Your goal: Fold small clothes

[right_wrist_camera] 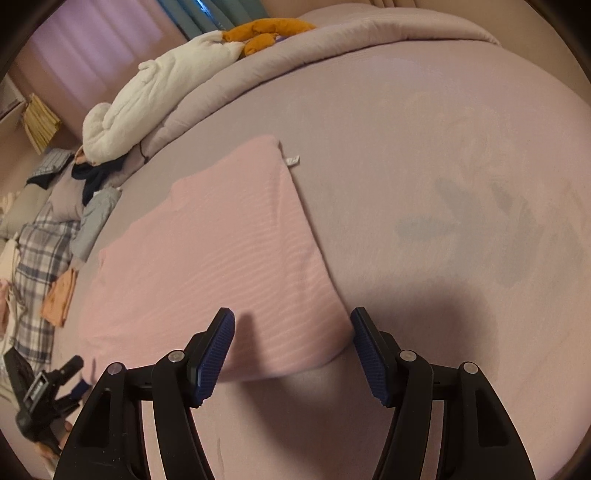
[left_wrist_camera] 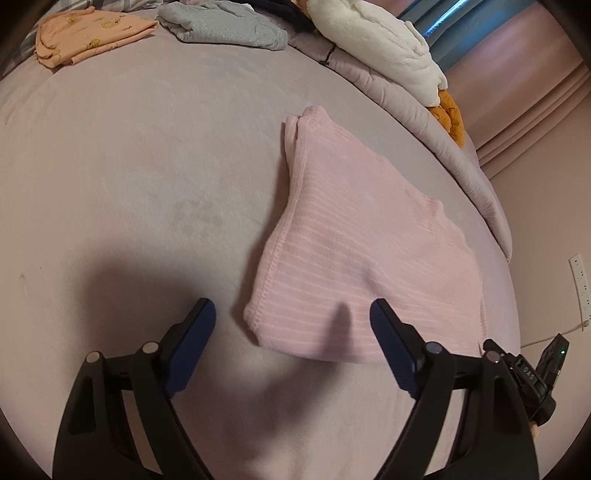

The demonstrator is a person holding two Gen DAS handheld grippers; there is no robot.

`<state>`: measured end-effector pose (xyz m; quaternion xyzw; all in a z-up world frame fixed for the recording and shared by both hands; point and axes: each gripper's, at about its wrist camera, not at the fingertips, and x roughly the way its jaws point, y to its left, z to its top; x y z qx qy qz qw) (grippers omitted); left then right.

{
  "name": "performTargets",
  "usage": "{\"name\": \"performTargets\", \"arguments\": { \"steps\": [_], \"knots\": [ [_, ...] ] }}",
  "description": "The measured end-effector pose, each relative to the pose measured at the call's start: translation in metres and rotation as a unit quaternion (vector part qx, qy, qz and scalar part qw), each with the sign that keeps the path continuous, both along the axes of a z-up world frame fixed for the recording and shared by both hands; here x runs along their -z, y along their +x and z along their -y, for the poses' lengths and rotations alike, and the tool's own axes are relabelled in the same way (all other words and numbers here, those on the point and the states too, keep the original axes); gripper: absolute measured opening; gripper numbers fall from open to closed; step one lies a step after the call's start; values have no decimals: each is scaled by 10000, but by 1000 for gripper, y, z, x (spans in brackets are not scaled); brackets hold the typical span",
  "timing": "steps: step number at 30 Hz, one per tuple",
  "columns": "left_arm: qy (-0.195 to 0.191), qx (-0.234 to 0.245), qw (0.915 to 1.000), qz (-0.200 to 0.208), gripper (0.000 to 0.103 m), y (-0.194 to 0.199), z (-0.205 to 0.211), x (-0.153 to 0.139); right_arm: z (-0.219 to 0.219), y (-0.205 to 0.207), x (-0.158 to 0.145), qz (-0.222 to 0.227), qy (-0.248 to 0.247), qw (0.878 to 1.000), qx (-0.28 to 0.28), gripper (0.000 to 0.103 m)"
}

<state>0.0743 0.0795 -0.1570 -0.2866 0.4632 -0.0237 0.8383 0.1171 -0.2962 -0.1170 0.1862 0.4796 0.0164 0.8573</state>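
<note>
Pink ribbed garment [left_wrist_camera: 354, 243] lies flat on the mauve bed cover [left_wrist_camera: 129, 177], partly folded, layered edges stacked along its far narrow end and a white label [right_wrist_camera: 292, 160] sticking out at the far corner in the right wrist view. Left gripper [left_wrist_camera: 293, 317] hangs over the near left corner of the garment, jaws apart, nothing pinched; one pad sits over bare cover, the other over the cloth. Right gripper [right_wrist_camera: 292, 325] hangs over the near right corner, jaws also apart, cloth edge between them but no pad pressing on it. Judgement: both corners are lined up for a grab, presumably to carry the near hem over to the far end. Risks from here: (1) the garment is several layers thick at the hem, so a shallow pinch may take only the top layer and peel the fold open on lifting; (2) the soft cover may get caught with the cloth if the pads go in too deep, dragging the bedding; (3) uneven closing or lifting of the two hands would skew the fold line. Peach garment [left_wrist_camera: 92, 33] and grey garment [left_wrist_camera: 221, 26] lie folded well apart at the far side, beside a white plush toy [left_wrist_camera: 376, 40]; no interference expected.
</note>
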Motion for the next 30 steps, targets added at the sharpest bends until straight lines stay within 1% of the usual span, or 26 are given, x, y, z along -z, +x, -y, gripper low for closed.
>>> {"name": "performTargets", "arguments": {
  "steps": [2,4,8,10,11,12,14,15,16,17,20,23,25,28,30],
  "knots": [
    [-44,-8,10000,-14,77,-2,1,1,-1,0,0,13,-25,10000,-20,64],
    [-32,-4,10000,-4,68,-3,4,2,-2,-1,1,36,-32,10000,-66,64],
    [54,91,9999,-11,55,-3,13,4,-1,-2,5,42,26,9999,-90,64],
    [120,136,9998,-22,47,-2,17,4,0,-3,6,75,28,9999,-81,62],
    [144,137,9998,-35,46,-2,18,4,1,-4,7,78,7,9999,-68,56],
    [167,128,9998,-38,43,-1,19,4,2,-4,8,74,-26,10000,-42,53],
    [184,124,9997,-40,28,-1,19,6,4,-4,9,80,-61,9999,10,36],
    [178,142,9997,-49,17,0,20,7,5,-4,10,96,4,10000,3,29],
    [148,152,9998,-43,14,0,21,7,5,-4,9,108,87,9999,-10,24],
    [145,139,9998,-37,13,-1,21,7,6,-5,9,126,191,9997,-41,13],
    [231,45,9997,68,11,-8,20,3,8,-10,-1,350,215,9991,47,11],
    [313,6,9992,252,11,-15,18,-9,17,-16,-16,597,542,9967,107,10],
    [320,45,9990,314,11,-18,17,-15,19,-19,-21,690,577,9959,93,10],
    [266,163,9990,322,11,-22,18,-19,18,-20,-18,618,347,9974,156,10],
    [285,203,9990,293,11,-25,21,-17,18,-18,-14,528,304,9980,186,10]
  ]
}}
